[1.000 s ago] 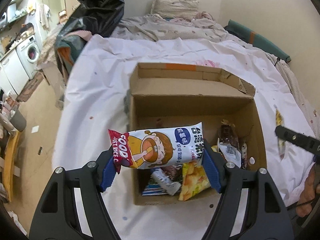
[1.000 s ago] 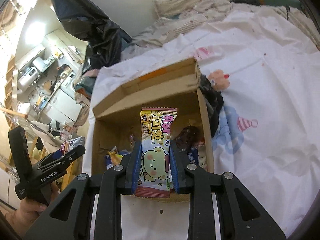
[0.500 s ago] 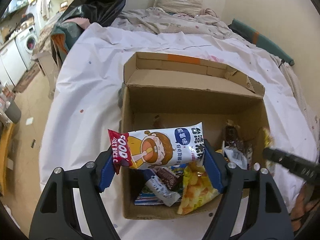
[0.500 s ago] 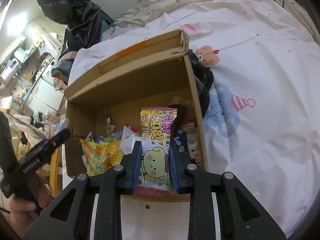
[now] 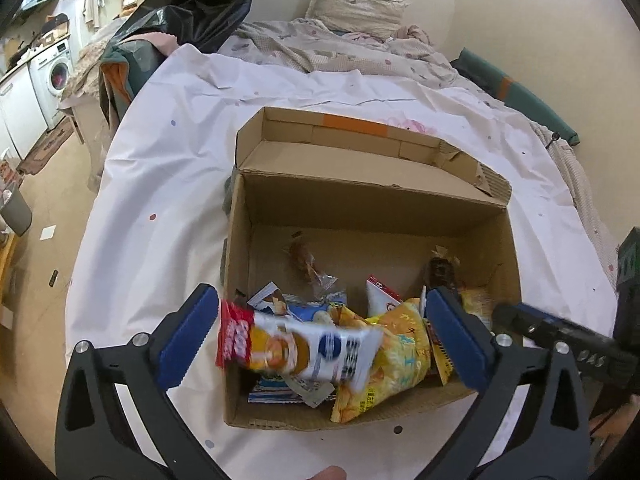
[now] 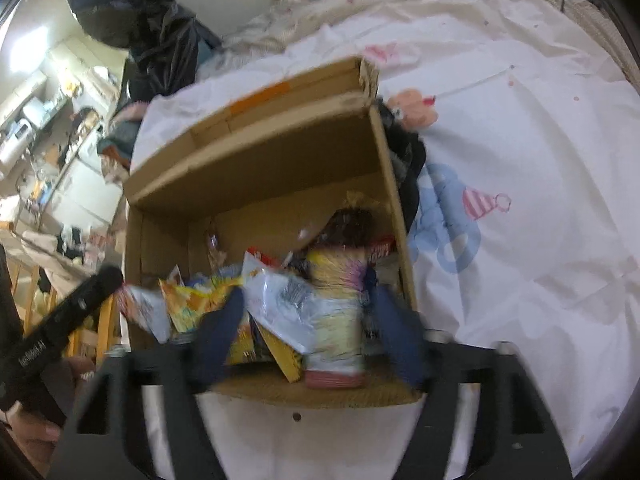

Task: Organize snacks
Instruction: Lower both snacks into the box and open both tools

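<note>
Both snack packs dropping into the box

The left gripper has just sprung wide, its rice-cracker pack loose over the cardboard box at 7 o'clock. The right gripper has been opening too, its pink pack blurred, apparently free. The box already holds a pile; I can't see loose snacks outside. It sits on a white bedsheet, washing machine at 10 o'clock.

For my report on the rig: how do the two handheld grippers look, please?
The left gripper has a black angular frame with silver screws and flat blue pads. The right gripper, blurred, looks alike: black frame, dark blue pads. No cables or sleeves are visible.
</note>
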Available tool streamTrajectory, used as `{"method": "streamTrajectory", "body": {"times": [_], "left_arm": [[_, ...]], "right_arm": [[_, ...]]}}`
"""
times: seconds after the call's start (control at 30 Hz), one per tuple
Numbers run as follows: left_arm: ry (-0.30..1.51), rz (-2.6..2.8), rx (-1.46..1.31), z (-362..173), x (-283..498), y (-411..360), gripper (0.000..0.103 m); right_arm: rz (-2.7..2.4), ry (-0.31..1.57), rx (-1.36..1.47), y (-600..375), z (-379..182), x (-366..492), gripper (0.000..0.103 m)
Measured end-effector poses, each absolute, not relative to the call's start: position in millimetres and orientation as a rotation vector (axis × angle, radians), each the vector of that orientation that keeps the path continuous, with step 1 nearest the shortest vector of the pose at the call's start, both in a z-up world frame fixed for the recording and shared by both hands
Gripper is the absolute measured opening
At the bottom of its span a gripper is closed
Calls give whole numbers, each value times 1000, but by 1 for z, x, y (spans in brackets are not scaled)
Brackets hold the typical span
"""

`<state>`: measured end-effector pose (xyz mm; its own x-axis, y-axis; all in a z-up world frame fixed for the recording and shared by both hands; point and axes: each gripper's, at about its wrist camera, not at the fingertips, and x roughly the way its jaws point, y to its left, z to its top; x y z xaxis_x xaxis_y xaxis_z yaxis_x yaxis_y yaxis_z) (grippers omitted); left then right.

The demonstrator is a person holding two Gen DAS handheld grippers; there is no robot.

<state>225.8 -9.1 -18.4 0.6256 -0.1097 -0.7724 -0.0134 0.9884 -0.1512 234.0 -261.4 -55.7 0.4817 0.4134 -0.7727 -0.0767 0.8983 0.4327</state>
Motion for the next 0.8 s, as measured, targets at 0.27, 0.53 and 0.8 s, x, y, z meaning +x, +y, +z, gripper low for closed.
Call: {"method": "streamTrajectory", "body": {"times": [0.27,0.53,0.8], "left_arm": [[808,-54,-147,3,203,-4,103],[720,7,-112,25,160,9,103],[750,49,-112,19,116,24,103]], "right_arm": [[343,970,424,-270,-35,224,88],[367,787,344,-263,10,177,97],[367,759,273,-258,11,141,101]]}}
